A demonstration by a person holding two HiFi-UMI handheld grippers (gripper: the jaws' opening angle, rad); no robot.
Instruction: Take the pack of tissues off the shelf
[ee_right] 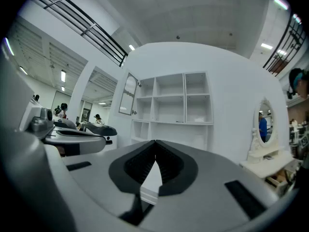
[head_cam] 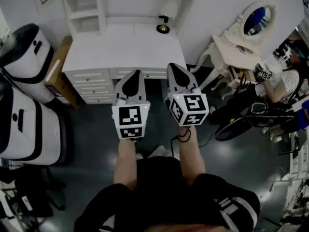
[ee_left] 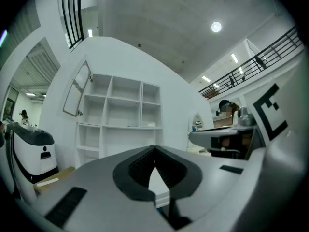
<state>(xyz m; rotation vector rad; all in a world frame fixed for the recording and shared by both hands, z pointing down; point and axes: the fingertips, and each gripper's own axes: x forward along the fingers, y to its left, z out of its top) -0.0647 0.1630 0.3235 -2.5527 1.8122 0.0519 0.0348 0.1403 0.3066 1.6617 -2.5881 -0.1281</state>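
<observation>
Head view barely sees into the shelf (head_cam: 87,6) cubbies; left gripper (head_cam: 136,73) and right gripper (head_cam: 175,66) jaws are closed, empty.

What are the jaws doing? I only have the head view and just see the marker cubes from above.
Observer: Left gripper has its jaws together, with nothing between them.
Operator: Right one?
Observer: Right gripper is the same: jaws shut and empty.
Operator: Anything on the shelf front?
Observer: Shelf unit has a door standing open at its upper left.
</observation>
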